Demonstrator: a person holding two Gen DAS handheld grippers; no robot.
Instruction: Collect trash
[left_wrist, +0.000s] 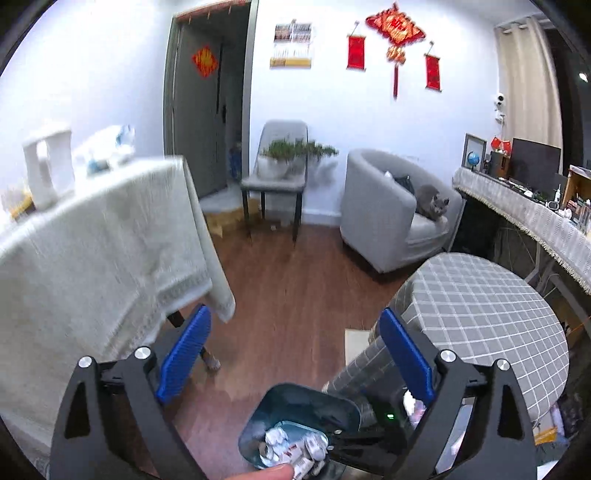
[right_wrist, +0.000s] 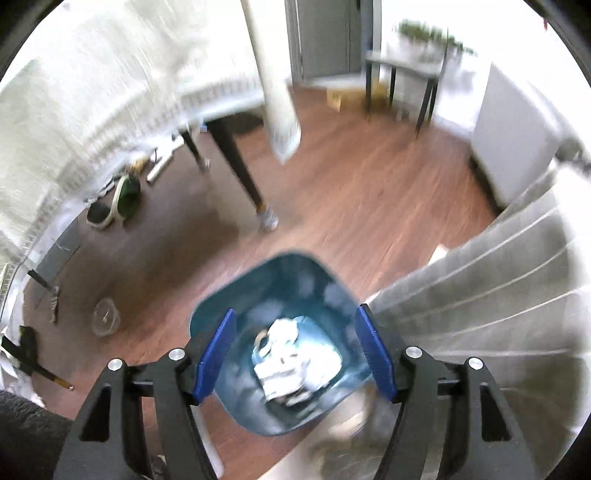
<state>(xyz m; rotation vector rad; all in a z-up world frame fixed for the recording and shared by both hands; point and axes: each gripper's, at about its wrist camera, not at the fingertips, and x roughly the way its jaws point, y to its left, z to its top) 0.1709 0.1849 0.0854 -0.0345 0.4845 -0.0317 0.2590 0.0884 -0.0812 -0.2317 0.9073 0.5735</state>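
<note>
A teal bin (left_wrist: 314, 406) stands on the wooden floor between two tables and holds crumpled white paper trash (left_wrist: 291, 448). My left gripper (left_wrist: 293, 314) is open above and just behind the bin, with only floor between its blue pads. In the right wrist view my right gripper (right_wrist: 295, 314) hangs open straight over the bin (right_wrist: 288, 269). The paper trash (right_wrist: 291, 362) lies at the bottom, far below its pads. Neither gripper holds anything. A person's fingertip (left_wrist: 280, 470) shows at the lower edge.
A table with a white cloth (left_wrist: 92, 258) stands left and its dark leg (right_wrist: 240, 173) is near the bin. A round table with a grey checked cloth (left_wrist: 480, 314) crowds the right. Shoes (right_wrist: 118, 203) lie under the white table. A grey cat (left_wrist: 430, 201) sits in an armchair.
</note>
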